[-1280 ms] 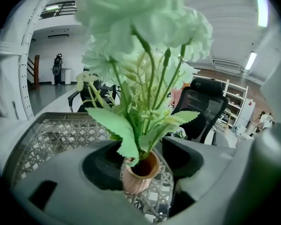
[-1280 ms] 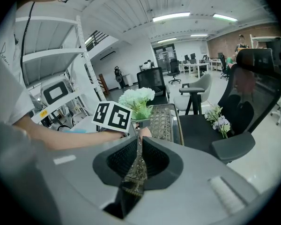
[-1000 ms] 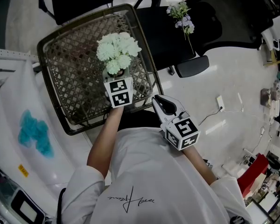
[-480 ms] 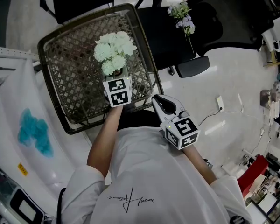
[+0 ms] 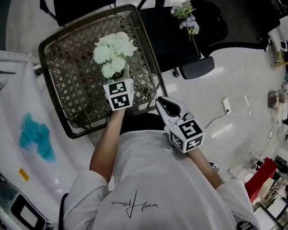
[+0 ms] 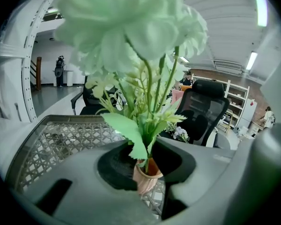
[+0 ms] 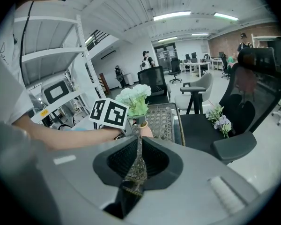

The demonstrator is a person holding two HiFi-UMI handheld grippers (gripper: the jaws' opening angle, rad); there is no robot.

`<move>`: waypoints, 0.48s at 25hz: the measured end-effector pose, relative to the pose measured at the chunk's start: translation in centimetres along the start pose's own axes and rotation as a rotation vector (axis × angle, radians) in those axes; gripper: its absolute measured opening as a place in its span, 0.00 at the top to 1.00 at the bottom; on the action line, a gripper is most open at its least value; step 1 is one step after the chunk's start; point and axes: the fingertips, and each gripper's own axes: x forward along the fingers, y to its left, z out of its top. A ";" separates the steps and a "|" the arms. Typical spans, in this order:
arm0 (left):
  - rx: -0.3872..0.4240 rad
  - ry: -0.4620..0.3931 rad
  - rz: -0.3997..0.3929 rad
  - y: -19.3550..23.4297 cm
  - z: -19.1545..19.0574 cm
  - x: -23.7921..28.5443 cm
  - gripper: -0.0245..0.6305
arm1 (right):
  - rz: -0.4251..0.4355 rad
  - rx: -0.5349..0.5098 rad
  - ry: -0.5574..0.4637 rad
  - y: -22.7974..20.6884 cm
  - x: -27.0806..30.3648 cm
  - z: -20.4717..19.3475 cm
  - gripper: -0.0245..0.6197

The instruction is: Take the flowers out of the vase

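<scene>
Rising upright from the small terracotta vase [image 6: 145,182], the white flower bunch [image 6: 131,27] stands between the closing jaws of the left gripper [image 5: 119,79]; the right gripper [image 5: 160,102], jaws together, hangs farther back.

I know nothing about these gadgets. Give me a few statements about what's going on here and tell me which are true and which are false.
1. The white flowers stand in a vase on the woven tray. True.
2. The left tongs have nothing between them. False: the flowers' stems stand between the jaws, which are closing on them just above the vase.
3. A small purple bunch lies on a black chair beyond the tray. True.
4. The right tongs grip the vase. False: they are shut on nothing, held close to the person's body, off the tray.
</scene>
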 end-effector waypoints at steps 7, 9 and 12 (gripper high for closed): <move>-0.012 -0.001 0.000 0.1 -0.1 0.0 0.82 | 0.007 -0.002 -0.003 -0.1 0.1 0.0 0.90; -0.016 -0.004 0.003 0.1 0.0 -0.1 0.82 | 0.008 -0.002 -0.005 -0.2 0.0 0.1 0.90; -0.019 -0.011 0.000 0.1 0.2 -0.3 0.82 | 0.012 -0.002 -0.007 -0.1 0.0 0.1 0.90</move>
